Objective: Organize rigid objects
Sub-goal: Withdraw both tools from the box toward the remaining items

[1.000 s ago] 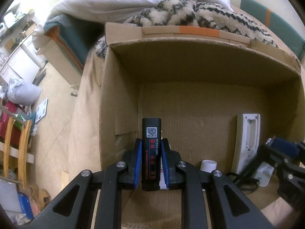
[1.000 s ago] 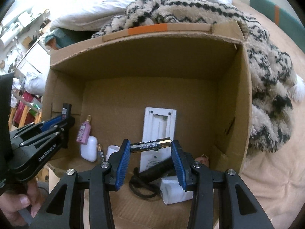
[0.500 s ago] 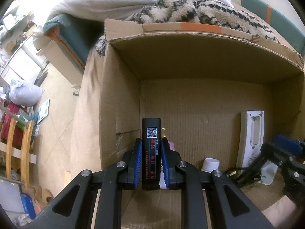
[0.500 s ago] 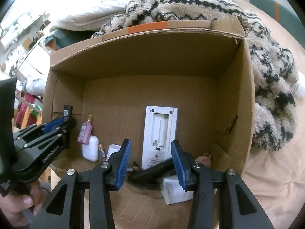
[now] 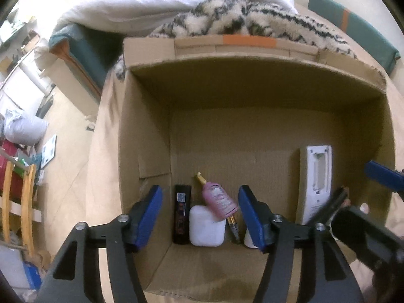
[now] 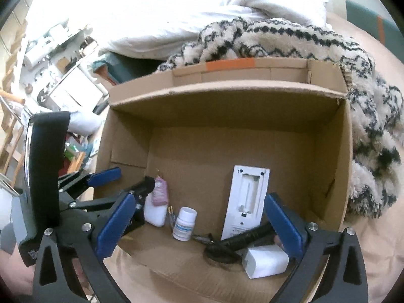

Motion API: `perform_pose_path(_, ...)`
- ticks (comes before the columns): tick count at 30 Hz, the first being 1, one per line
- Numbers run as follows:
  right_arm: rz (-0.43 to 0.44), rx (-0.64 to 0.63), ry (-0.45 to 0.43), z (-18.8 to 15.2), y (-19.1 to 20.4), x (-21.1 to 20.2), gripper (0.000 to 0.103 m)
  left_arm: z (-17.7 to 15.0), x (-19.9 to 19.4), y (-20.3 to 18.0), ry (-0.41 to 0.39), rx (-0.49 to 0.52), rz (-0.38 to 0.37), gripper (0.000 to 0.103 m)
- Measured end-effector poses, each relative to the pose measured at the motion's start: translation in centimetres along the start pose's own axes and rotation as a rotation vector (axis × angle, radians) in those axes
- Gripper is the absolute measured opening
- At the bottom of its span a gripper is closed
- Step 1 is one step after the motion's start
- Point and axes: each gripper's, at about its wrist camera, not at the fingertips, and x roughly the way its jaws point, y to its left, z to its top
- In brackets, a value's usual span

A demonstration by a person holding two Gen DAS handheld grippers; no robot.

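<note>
An open cardboard box (image 5: pixel 151 131) (image 6: pixel 325 131) lies on the bed. My left gripper (image 5: pixel 200 214) is open and empty above its near left corner. Below it lie a black stick with a QR label (image 5: pixel 182 214), a white case (image 5: pixel 207 224), a pink bottle (image 5: pixel 219 200) and a battery (image 5: pixel 233 226). My right gripper (image 6: pixel 199 224) is open and empty above the box's near side. Under it are a white pill bottle (image 6: pixel 185 223), a white remote lying back up (image 6: pixel 246 197), a black torch (image 6: pixel 246 236) and a white charger block (image 6: pixel 265 261).
A patterned fleece blanket (image 6: pixel 303 40) and a white duvet (image 5: pixel 176 2) lie behind and right of the box. The floor with shelves and clutter (image 5: pixel 22 164) drops away on the left. The far half of the box floor (image 6: pixel 227 149) is bare cardboard.
My left gripper opened and let go of the black stick, which now lies in the box's left corner. My right gripper, which dropped its battery earlier, opened wider. Both grippers rose and drew back.
</note>
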Motion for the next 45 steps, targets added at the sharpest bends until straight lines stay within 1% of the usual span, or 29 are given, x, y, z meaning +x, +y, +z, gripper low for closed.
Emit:
perform_pose_path(5,-0.004,0.034,-0.006,0.2,-0.4,-0.5,0.103,-0.1,-0.7,-0.1,-0.018,0.007,0.014,0.064)
perform_pose_path(8,-0.012,0.035,-0.014,0.3,-0.3,-1.0,0.103,0.2,-1.3,0.4,-0.013,-0.012,0.007,0.064)
perform_pose_path(9,-0.014,0.035,-0.017,0.3,-0.3,-1.3,0.103,0.3,-1.7,0.7,-0.009,-0.023,-0.002,0.064)
perform_pose_path(12,-0.021,0.031,-0.034,0.4,0.1,-2.5,0.103,0.6,-3.3,1.6,-0.032,-0.053,-0.034,0.064)
perform_pose_path(17,-0.034,0.02,-0.064,0.2,0.8,-4.5,0.103,0.8,-5.7,2.8,-0.063,-0.055,-0.02,0.064)
perform_pose_path(20,-0.033,0.023,-0.069,-0.3,1.1,-5.5,0.103,0.2,-6.9,3.6,-0.067,-0.072,-0.024,0.064)
perform_pose_path(24,-0.028,0.024,-0.064,-1.2,2.0,-6.8,0.103,-1.1,-8.1,4.3,-0.057,-0.071,-0.03,0.064)
perform_pose_path(29,-0.043,-0.014,-0.057,-2.5,3.3,-8.2,0.103,-3.2,-9.6,5.5,-0.06,-0.085,-0.019,0.064)
perform_pose_path(33,-0.069,-0.052,-0.035,-3.7,4.0,-8.9,0.103,-5.2,-9.9,5.8,-0.046,-0.087,-0.017,0.064)
perform_pose_path(36,-0.081,-0.077,-0.002,-4.5,3.8,-9.0,0.103,-6.8,-9.4,5.7,-0.027,-0.064,-0.003,0.064)
perform_pose_path(40,-0.064,-0.001,0.047,-6.0,2.2,-8.6,0.103,-8.6,-8.3,5.9,-0.003,-0.05,0.033,0.064)
perform_pose_path(42,-0.068,0.033,0.08,-6.9,1.6,-8.1,0.103,-9.1,-7.7,6.2,0.027,-0.075,0.023,0.064)
perform_pose_path(45,-0.078,0.062,0.117,-8.0,1.0,-7.4,0.103,-9.2,-7.2,6.4,0.049,-0.1,-0.003,0.064)
